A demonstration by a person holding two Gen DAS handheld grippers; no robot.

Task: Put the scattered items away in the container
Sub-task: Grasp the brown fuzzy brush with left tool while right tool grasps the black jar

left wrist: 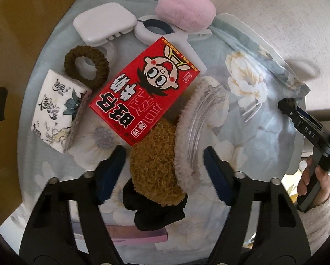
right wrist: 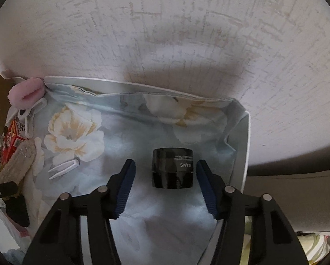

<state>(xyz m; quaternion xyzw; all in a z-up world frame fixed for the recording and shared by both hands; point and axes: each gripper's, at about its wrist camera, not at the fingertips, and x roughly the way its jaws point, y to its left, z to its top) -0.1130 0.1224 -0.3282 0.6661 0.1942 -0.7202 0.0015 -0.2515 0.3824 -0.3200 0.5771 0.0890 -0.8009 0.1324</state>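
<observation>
The black jar [right wrist: 173, 168] is lying on its side on the flowered cloth [right wrist: 76, 132] near the right edge of the white tray [right wrist: 245, 145], and the right tool [right wrist: 166, 176] is straddling it, half open, with a gap showing between each blue pad and the jar, so nothing is being gripped yet. Since the jar is round and on its side, it may be rolling away or squirting out if the pads are meeting it off-centre. The left tool [left wrist: 165, 165] is also standing half open, around a brown plush hair clip [left wrist: 156, 172] with a cream fuzzy edge; its pads look clear of the fur, though soft pile is making contact hard to judge. That clip is lying against a clear plastic hair claw [left wrist: 205, 119] and under the corner of a red box [left wrist: 142, 92], so closing here risks dragging either along or catching only fluff. A tissue pack [left wrist: 58, 112], a brown hair tie [left wrist: 86, 66], a white clip [left wrist: 105, 23] and a pink puff [left wrist: 184, 8] are sitting toward the far left. The container cannot be told for certain; a cardboard box [left wrist: 21, 44] is cut off at the left. A black piece beneath the plush clip is unclear.
</observation>
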